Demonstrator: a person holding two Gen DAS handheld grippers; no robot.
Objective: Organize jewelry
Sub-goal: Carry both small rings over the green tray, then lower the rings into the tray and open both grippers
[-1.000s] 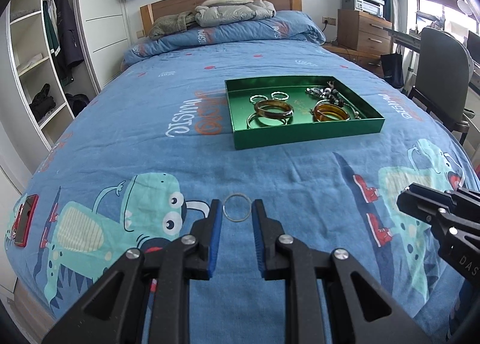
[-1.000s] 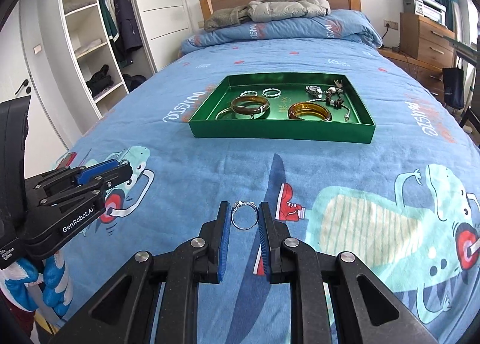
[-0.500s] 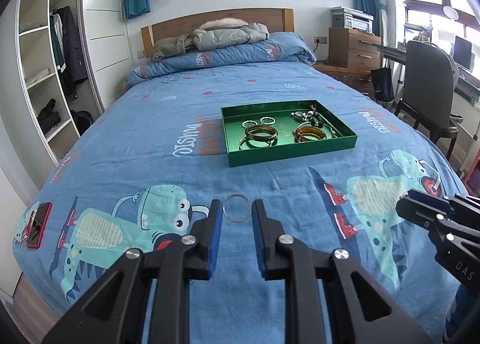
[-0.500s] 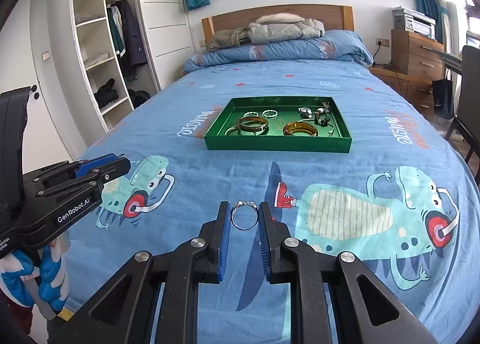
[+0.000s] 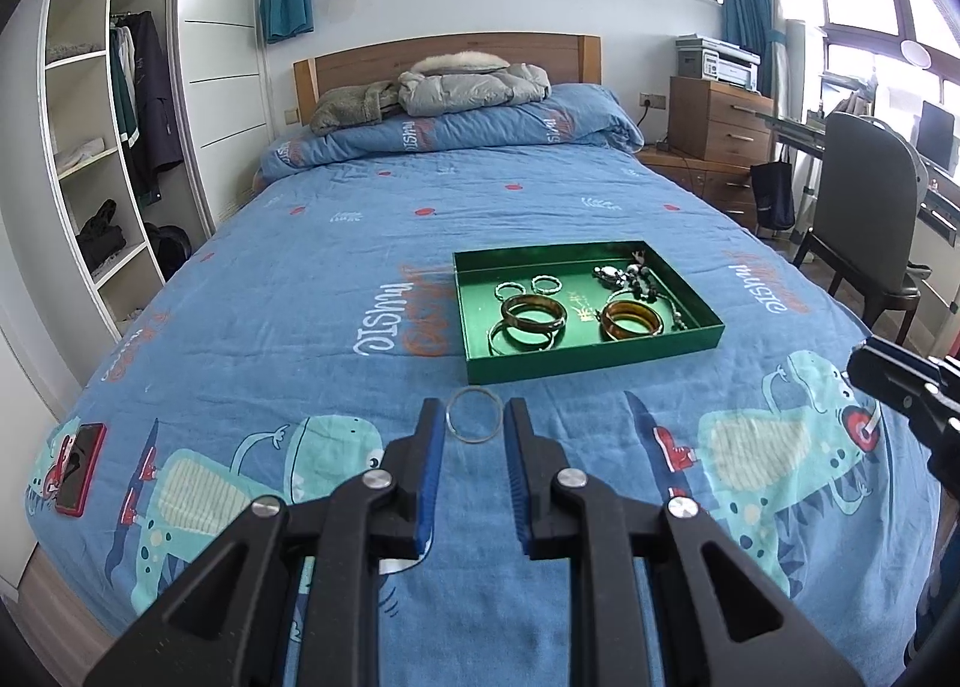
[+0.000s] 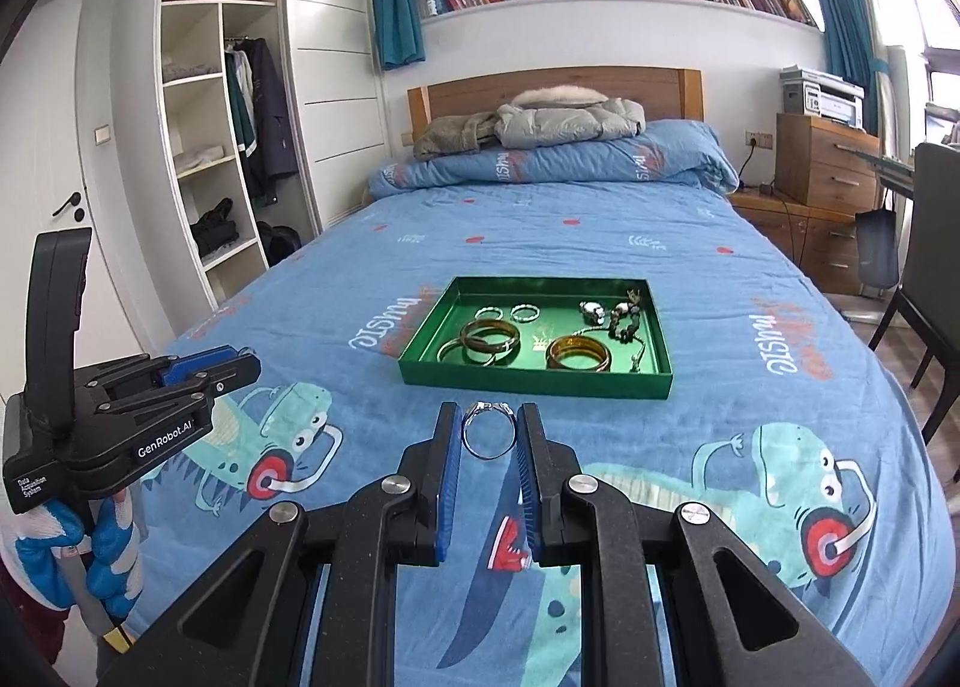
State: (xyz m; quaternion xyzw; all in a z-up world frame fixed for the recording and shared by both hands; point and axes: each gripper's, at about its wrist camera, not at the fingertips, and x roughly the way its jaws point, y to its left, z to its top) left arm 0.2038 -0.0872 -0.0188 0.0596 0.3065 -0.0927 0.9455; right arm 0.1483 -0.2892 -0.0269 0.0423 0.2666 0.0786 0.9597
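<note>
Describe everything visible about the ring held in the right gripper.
The ring is a thin, shiny, silver-looking band with a small setting at its top, which may hold a stone. It stands upright, its opening facing the camera, pinched at both sides between the blue pads of the right gripper, above the blue bedspread and short of the green tray.

green tray (image 5: pixel 591 363), blue dinosaur-print bedspread (image 5: pixel 336 279)

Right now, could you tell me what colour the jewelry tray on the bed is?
Green; the tray shows best in the right wrist view.
</note>
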